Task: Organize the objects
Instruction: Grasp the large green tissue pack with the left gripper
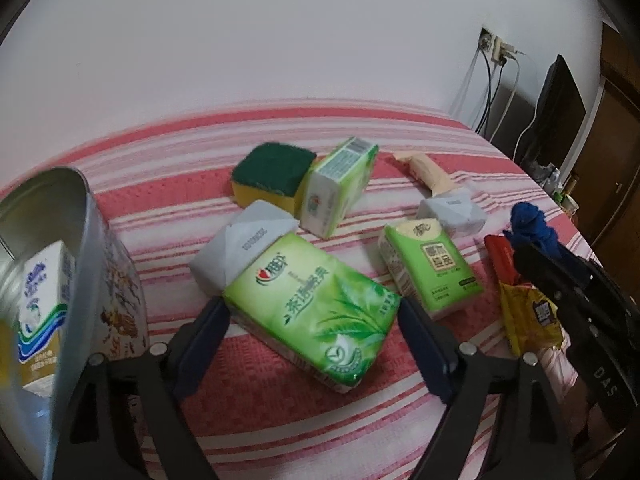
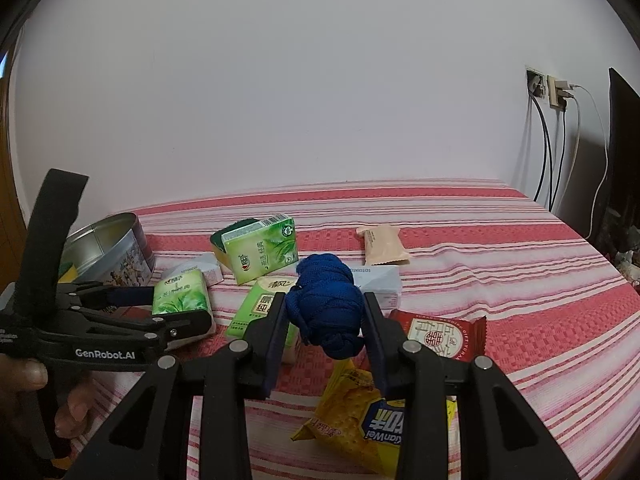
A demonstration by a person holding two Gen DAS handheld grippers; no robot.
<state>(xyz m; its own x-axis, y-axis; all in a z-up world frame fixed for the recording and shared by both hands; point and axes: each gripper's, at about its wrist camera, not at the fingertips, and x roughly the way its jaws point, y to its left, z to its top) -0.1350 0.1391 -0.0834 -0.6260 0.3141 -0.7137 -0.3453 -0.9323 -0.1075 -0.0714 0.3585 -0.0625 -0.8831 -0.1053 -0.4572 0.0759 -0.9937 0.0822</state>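
Tissue packs, snack packets and a sponge lie scattered over the red-and-white striped bed [image 1: 280,420] in front of you, under a plain white wall [image 1: 280,32]. Your left gripper [image 1: 312,312] has its fingers spread wide on either side of the big green tissue pack [image 1: 316,304], which lies flat on the bed; the left finger [image 1: 208,328] sits right at the pack's edge and the right finger [image 1: 424,340] just beside its other side, and you cannot tell whether either pad presses on it. Behind that pack lies a white pack [image 1: 240,244], and past it the sponge [image 1: 268,172], green side up, touches a tilted green pack [image 1: 340,188]. A smaller green pack [image 1: 428,268] lies to the right, with another white pack [image 1: 452,212] and a beige packet [image 1: 428,172] farther back. At the left edge stands the open tin [image 1: 80,240], with a blue-and-white carton [image 1: 40,308] inside. Your right gripper [image 2: 326,320] is clamped on the blue rope bundle [image 2: 326,304], both fingers pressed against its sides, holding it above the bed. Below the bundle lies a yellow packet [image 2: 352,424], and just to its right a red packet [image 2: 440,336]. From the right wrist view your left hand [image 2: 28,376] shows at the lower left, wrapped around the left gripper's handle. Cables [image 2: 560,152] hang from sockets on the wall at the far right.
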